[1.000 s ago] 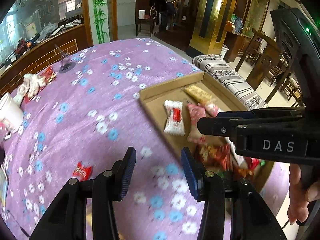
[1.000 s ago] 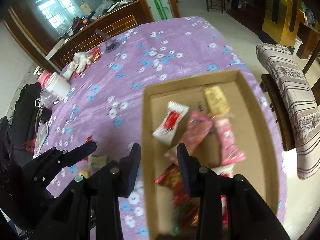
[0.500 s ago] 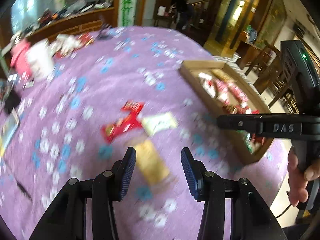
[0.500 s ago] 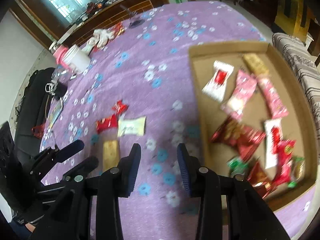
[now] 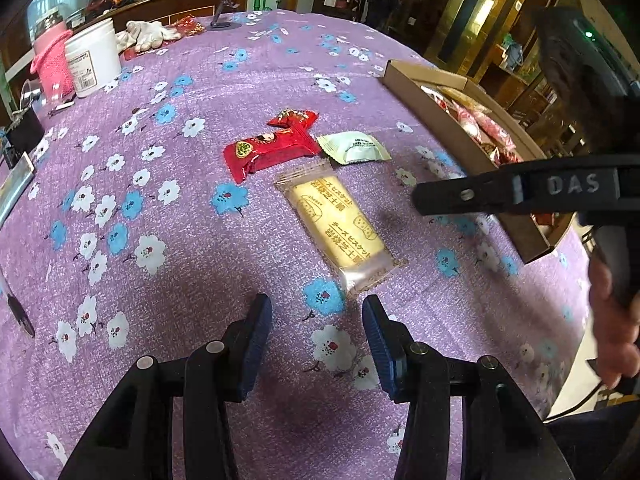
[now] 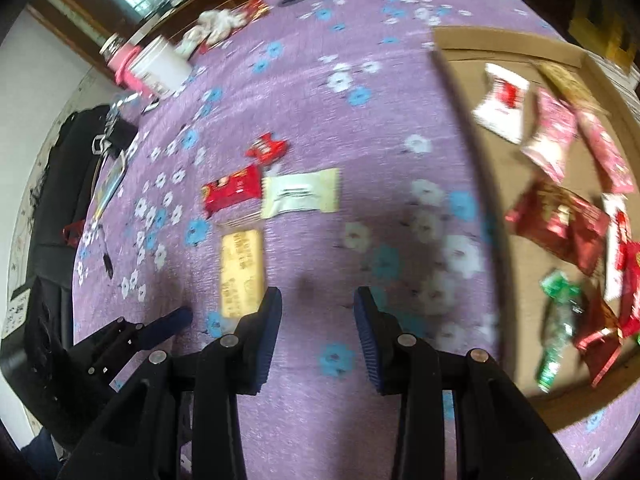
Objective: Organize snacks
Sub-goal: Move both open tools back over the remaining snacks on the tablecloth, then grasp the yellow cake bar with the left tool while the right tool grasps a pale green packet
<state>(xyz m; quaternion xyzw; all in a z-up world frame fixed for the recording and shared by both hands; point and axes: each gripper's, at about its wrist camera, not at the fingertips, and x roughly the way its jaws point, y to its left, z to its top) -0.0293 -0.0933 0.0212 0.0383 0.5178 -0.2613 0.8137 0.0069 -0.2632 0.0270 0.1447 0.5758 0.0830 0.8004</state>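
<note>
On the purple flowered tablecloth (image 5: 168, 240) lie loose snacks: a yellow biscuit pack (image 5: 338, 226) (image 6: 241, 272), a long red pack (image 5: 270, 152) (image 6: 232, 192), a small red pack (image 5: 294, 118) (image 6: 267, 148) and a pale green pack (image 5: 354, 148) (image 6: 302, 196). My left gripper (image 5: 316, 344) hovers open just short of the biscuit pack, nothing between its fingers. My right gripper (image 6: 318, 332) is open and empty too, right of the biscuit pack; in the left wrist view its finger (image 5: 480, 196) reaches in from the right. A cardboard tray (image 6: 460, 92) (image 5: 436, 120) on the right holds several snacks.
At the far left stand a white jar (image 5: 94, 62) and a pink-sleeved jar (image 5: 52, 66), with white gloves (image 5: 146, 36) behind. Dark items lie at the table's left edge (image 6: 92, 140). A hand (image 5: 616, 320) holds the right gripper's handle.
Both grippers swung left from over the tray and sank toward the loose snacks. The biscuit pack now lies just ahead of the left gripper. Jaw gaps look unchanged.
</note>
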